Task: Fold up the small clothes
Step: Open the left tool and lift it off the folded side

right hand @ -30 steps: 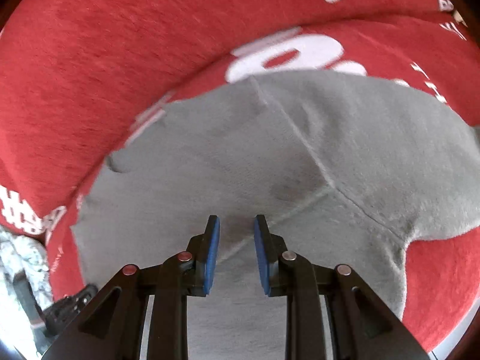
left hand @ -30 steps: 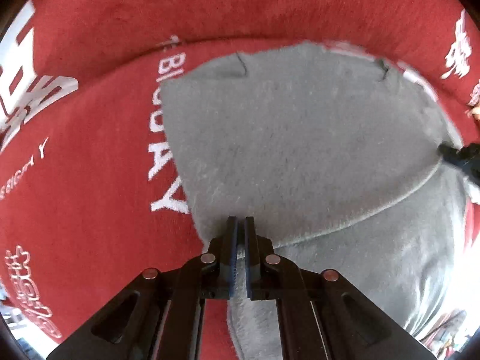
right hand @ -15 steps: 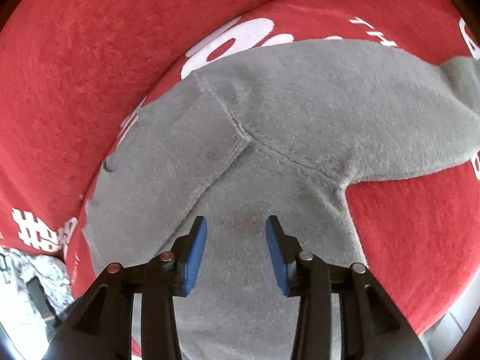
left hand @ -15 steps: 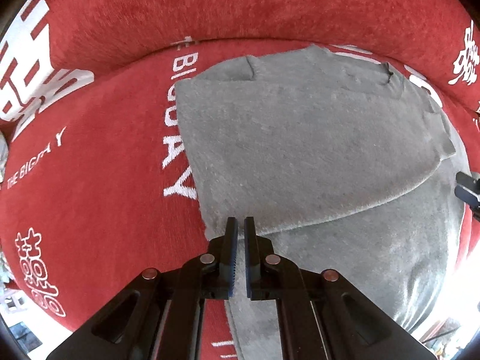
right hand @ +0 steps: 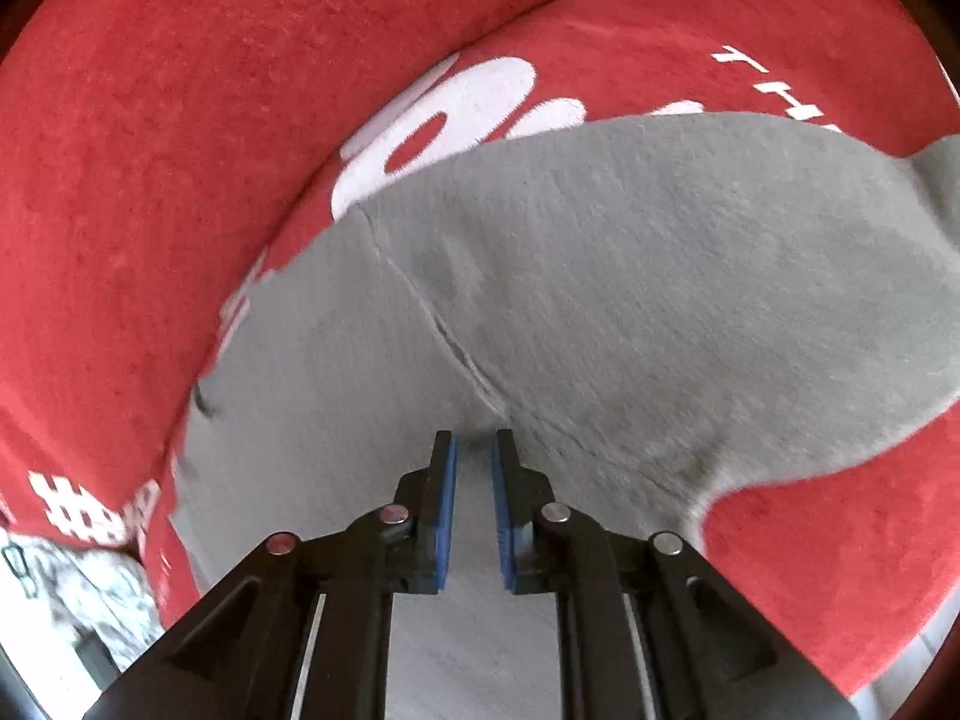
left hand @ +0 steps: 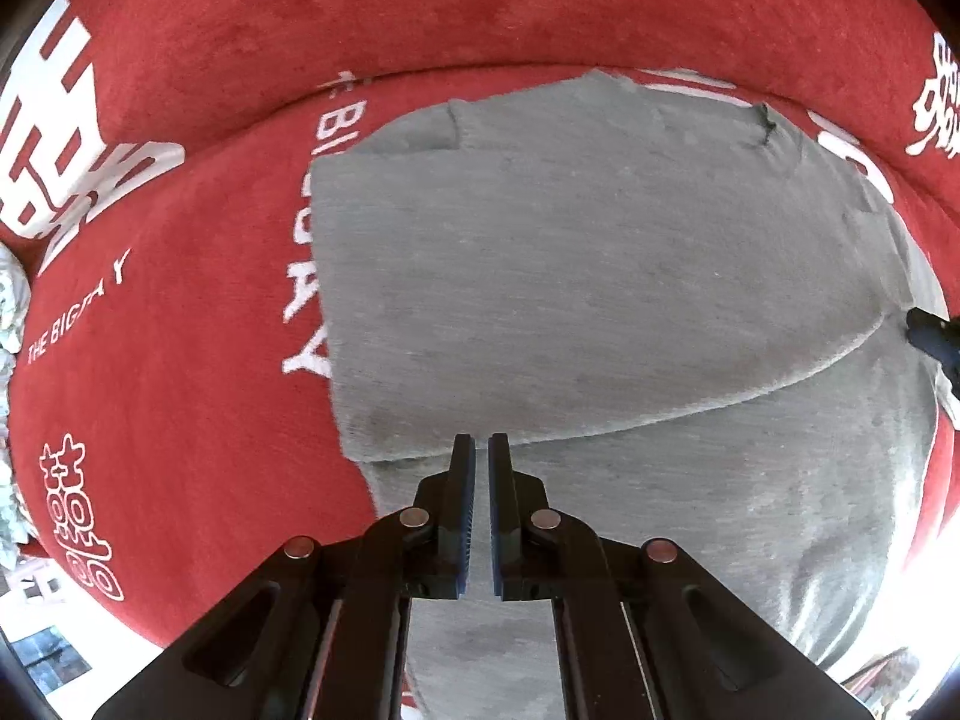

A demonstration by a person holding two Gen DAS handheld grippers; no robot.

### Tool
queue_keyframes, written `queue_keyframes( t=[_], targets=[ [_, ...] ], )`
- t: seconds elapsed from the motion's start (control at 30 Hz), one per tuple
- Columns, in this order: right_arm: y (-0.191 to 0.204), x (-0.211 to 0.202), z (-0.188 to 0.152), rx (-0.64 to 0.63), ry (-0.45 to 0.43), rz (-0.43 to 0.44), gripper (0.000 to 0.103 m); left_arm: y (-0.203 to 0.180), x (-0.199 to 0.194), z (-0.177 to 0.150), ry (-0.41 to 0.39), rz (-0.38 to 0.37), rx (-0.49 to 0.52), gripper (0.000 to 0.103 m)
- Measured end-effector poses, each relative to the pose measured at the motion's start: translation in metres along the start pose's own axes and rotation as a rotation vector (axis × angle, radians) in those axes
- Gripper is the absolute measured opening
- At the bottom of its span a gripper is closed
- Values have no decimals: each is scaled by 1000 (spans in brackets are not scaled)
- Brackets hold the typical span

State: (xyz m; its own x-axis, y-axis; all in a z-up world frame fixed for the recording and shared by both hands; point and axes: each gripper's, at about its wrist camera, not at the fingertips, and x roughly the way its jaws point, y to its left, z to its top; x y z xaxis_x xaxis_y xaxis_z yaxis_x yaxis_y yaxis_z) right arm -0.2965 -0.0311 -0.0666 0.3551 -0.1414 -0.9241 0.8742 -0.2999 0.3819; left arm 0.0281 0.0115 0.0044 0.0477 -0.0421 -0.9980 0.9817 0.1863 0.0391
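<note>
- I see the grey garment (left hand: 600,276) spread on a red cover with white lettering (left hand: 180,360); one part of it is folded over the rest, and the fold's lower edge runs across the left wrist view just ahead of my left tool (left hand: 481,450).
- My left tool sits over the grey fabric near that edge, with the red cover off to its left. Its jaws are drawn together to a thin slit, and I can make out no cloth pinched between them.
- The left tool points straight down onto the garment.
- In the right wrist view the same grey garment (right hand: 630,276) fills the middle, and a seam (right hand: 432,312) runs diagonally down to just ahead of my right tool (right hand: 474,450).
- The right tool's jaws are narrow and closing, with grey cloth beneath the gap; whether the pads have caught any fabric, I cannot tell.
- The right tool tilts steeply downward, not quite vertical.
- The right tool's black tip (left hand: 933,336) shows at the left view's right edge, at the garment's far side.
</note>
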Motion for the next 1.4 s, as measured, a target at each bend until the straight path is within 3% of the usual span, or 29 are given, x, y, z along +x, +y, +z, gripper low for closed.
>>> queue_keyframes(
  t=[0.07,0.1,0.5,0.63,0.97,1.0,1.03,1.07,1.2,1.4],
  targets=[
    [-4,-13,-7,-9,-5,22,58,-8,0,2,7,7,12,5],
    [-6,-17,-9,-10,-11,30,61,-14,-1,3,10,10,19,5],
    [-30,-46,-45,-3,40,74,70,-61,-1,9,59,-26,38,6],
    [-32,-47,-49,-13,49,91,72,-75,6,10,94,-43,40,6],
    [-60,-61,-47,24,38,119,79,-122,6,13,97,-53,82,6],
    [-64,-62,-47,30,34,119,79,-127,6,14,97,-57,85,9],
    [-68,-64,-46,39,29,120,79,-131,7,15,103,-61,88,50],
    [-73,-66,-45,47,23,122,79,-135,8,16,107,-66,86,103],
    [-93,-72,-41,81,-3,120,81,-156,0,22,61,-47,138,102],
    [-140,-85,-34,200,-65,132,81,-193,-8,32,-4,40,192,102]
  ],
)
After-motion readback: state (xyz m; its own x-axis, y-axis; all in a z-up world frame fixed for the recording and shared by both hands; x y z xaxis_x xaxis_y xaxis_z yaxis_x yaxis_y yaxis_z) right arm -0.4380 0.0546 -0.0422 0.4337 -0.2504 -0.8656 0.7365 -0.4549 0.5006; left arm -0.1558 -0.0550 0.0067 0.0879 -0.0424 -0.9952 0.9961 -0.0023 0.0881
